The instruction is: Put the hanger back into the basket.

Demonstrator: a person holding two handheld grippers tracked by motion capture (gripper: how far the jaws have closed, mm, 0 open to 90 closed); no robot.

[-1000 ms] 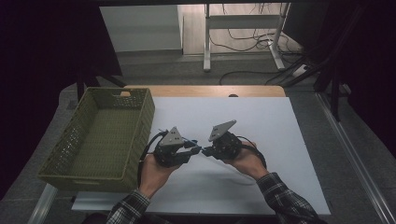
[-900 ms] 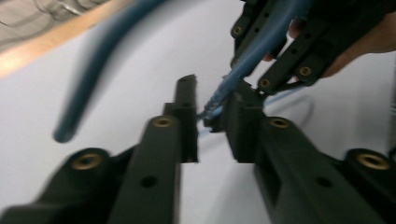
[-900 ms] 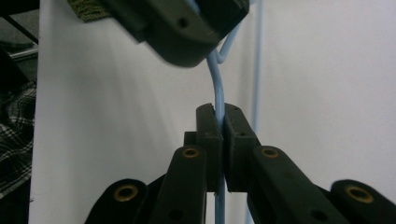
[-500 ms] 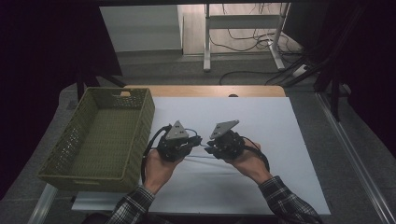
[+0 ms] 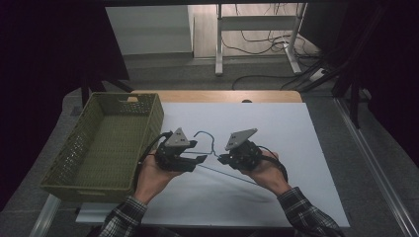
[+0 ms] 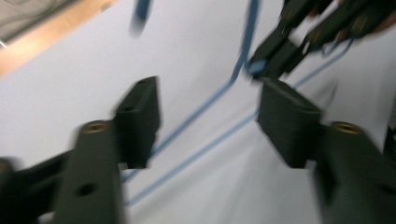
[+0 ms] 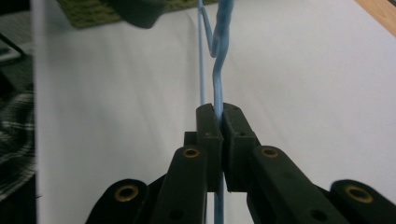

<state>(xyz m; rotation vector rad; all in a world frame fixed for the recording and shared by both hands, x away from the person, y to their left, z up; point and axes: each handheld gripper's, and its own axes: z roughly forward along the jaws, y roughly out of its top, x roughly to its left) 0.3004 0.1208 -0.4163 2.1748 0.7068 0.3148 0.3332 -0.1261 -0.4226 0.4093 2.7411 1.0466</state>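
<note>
Your right tool [image 7: 218,140] is clamped on the blue wire hanger [image 5: 210,145], gripping the wire just below the twisted neck; in the right gripper view the two jaws meet with the wire pinched between them. Your left tool [image 6: 208,121] stands with its jaws well apart, nothing between them, and the hanger's wire runs across the white tabletop [image 5: 276,133] beyond them in the left gripper view.

The hanger sits near the middle of the tabletop, between your two hands. Its hook [image 5: 200,134] points away from you, and its long bottom wire [image 5: 232,175] runs toward your right forearm. Whether the lower part touches the surface cannot be told. The green woven basket [image 5: 79,163] stands at the left edge of the tabletop, near your left hand [image 5: 155,175].

Handling notes, as a judgement:
- Expect the hanger to be light and springy. Thin wire will flex and swing if you hold it at one point only.
- The smooth coating may let the wire rotate inside flat jaws.
- Take your second hold on a straight run of a shoulder, not on the curved hook, where the wire would tend to slide out.
- Close squarely across the wire so that it does not slip sideways.
</note>
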